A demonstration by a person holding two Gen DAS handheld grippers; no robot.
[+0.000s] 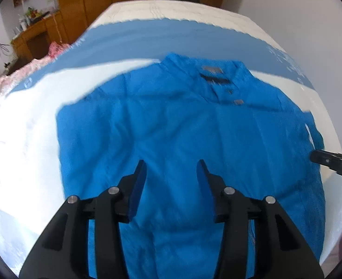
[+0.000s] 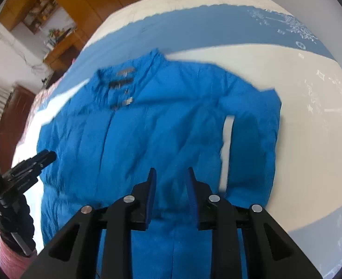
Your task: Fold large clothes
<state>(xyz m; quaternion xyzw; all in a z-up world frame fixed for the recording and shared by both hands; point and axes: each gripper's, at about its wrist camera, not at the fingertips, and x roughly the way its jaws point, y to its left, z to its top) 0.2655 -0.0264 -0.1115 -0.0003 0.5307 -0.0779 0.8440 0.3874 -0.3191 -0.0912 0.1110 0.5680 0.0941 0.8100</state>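
A bright blue padded jacket [image 1: 182, 127] lies spread front-up on the bed, collar [image 1: 208, 69] at the far end. My left gripper [image 1: 172, 162] hovers over the jacket's lower left part, jaws open, nothing between them. My right gripper [image 2: 171, 169] hangs over the lower right part of the jacket [image 2: 147, 127], jaws apart by a narrower gap and empty. The jacket's right sleeve [image 2: 254, 139] lies alongside the body. Each view catches the other gripper at its edge: the right gripper's fingers [image 1: 328, 160] and the left gripper [image 2: 31, 162].
The bed cover [image 1: 31, 139] is white with a wide blue band [image 1: 171, 39] beyond the collar. Pink bedding [image 1: 13, 79] is bunched at the bed's left side. Wooden cupboards [image 1: 85, 2] and a cluttered wooden desk [image 1: 36, 34] stand behind the bed.
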